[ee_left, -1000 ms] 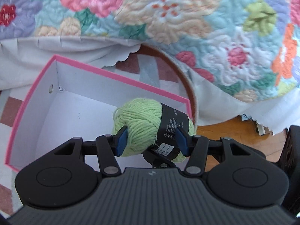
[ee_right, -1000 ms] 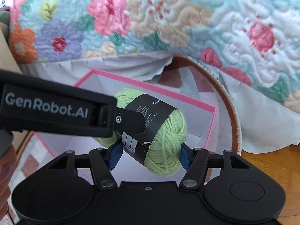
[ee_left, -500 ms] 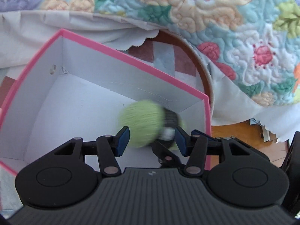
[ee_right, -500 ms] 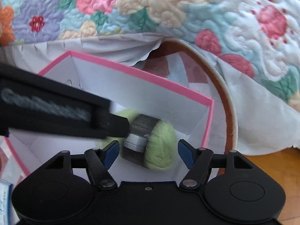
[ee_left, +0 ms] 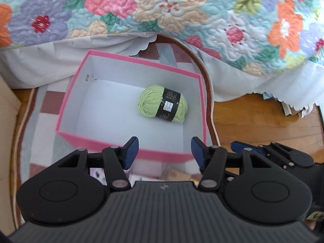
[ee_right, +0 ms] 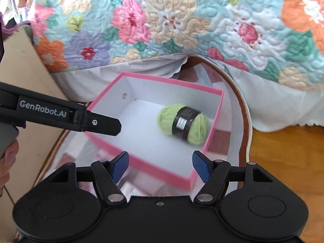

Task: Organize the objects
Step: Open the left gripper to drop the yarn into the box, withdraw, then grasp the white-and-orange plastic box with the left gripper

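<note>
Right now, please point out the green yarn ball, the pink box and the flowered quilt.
green yarn ball (ee_left: 150,99), left wrist view, its green left half.
pink box (ee_left: 141,63), left wrist view, far rim.
flowered quilt (ee_right: 172,23), right wrist view, cream flower.

Green yarn ball (ee_left: 162,103) lies inside pink box (ee_left: 129,146).

My way down into the box (ee_left: 129,141) is open; its left floor lies bare, the yarn (ee_left: 162,103) fills the far right. The quilt (ee_left: 172,16) overhangs beyond.
</note>
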Demonstrator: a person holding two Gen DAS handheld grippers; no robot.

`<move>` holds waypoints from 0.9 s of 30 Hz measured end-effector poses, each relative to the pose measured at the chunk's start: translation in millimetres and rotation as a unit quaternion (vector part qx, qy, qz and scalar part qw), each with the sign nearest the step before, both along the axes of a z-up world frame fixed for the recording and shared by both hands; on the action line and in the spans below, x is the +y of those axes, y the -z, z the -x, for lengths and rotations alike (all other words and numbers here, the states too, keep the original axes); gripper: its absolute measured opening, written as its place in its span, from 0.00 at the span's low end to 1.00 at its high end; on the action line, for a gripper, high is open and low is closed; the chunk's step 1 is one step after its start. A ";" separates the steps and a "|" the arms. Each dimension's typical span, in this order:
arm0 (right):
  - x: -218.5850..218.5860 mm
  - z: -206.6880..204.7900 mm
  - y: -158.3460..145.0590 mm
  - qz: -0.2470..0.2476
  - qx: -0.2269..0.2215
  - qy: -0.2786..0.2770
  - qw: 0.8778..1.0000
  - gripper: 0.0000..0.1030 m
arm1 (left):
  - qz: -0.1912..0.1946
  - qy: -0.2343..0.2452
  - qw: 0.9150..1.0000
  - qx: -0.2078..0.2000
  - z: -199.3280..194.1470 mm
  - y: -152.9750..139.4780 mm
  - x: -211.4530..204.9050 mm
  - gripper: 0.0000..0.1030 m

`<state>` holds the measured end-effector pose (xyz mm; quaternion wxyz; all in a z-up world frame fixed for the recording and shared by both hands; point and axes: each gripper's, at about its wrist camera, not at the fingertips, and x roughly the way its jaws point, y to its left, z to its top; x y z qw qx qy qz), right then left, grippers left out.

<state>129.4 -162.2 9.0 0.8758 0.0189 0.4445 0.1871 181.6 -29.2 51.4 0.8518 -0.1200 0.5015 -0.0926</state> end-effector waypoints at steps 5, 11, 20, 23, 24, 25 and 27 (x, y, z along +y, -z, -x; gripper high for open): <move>-8.1 36.1 -25.1 -0.005 0.005 -0.011 1.000 0.73 | -0.013 0.011 0.999 0.027 32.9 -15.7 -9.5 0.56; -3.4 81.1 -40.3 0.008 -0.006 -0.033 0.999 0.77 | -0.024 0.017 0.999 0.017 73.4 -21.0 -16.5 0.57; 14.0 139.3 -25.9 0.029 -0.026 -0.079 0.996 0.83 | 0.005 -0.011 0.999 0.036 119.0 16.3 -17.0 0.60; 20.5 149.4 -5.5 0.051 -0.024 -0.090 0.994 0.83 | 0.007 -0.004 0.999 0.044 125.2 35.6 -22.6 0.60; 22.3 151.1 2.2 0.057 -0.022 -0.093 0.994 0.83 | 0.011 -0.003 0.999 0.048 125.5 42.4 -22.7 0.60; 23.7 152.7 10.4 0.061 -0.019 -0.096 0.993 0.83 | 0.015 -0.002 0.999 0.052 125.9 50.4 -23.2 0.60; 24.4 153.8 28.0 0.059 -0.013 -0.098 0.993 0.83 | 0.022 -0.003 0.998 0.058 125.8 64.6 -22.8 0.60</move>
